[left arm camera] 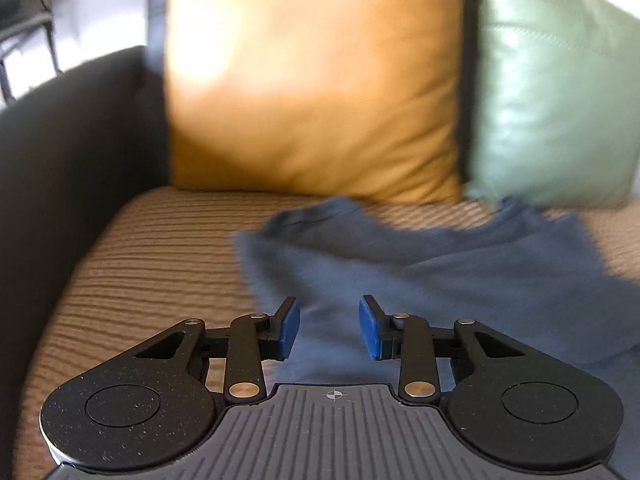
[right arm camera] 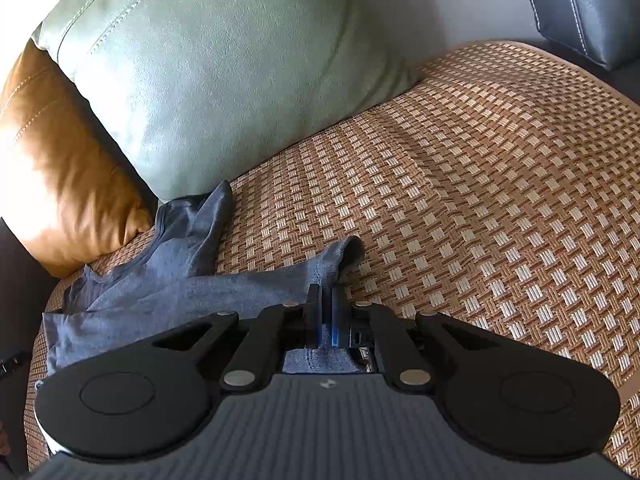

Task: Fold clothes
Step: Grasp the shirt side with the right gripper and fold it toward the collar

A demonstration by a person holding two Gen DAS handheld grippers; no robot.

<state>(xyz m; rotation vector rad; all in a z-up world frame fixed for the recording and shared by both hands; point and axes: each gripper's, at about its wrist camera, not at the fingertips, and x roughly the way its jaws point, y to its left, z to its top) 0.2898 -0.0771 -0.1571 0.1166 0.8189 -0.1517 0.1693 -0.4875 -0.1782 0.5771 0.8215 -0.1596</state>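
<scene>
Pinching a fold of the crumpled blue-grey knit garment (right arm camera: 168, 292), the right gripper (right arm camera: 326, 312) has its blue-padded fingers pressed together on the cloth. The garment lies spread on the tan woven sofa mat (right arm camera: 480, 200), its far edge at eleven o'clock touching the pale green leather cushion (right arm camera: 208, 72) beside the mustard-brown leather cushion (left arm camera: 312, 88). Over the cloth, the left gripper (left arm camera: 330, 328) hovers with fingers spread, holding nothing.

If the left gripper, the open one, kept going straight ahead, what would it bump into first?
Probably the crumpled blue-grey cotton shirt, lying right beyond the open left gripper. Past it stands the tan leather cushion. The picture is blurry, so depth is uncertain.
</scene>
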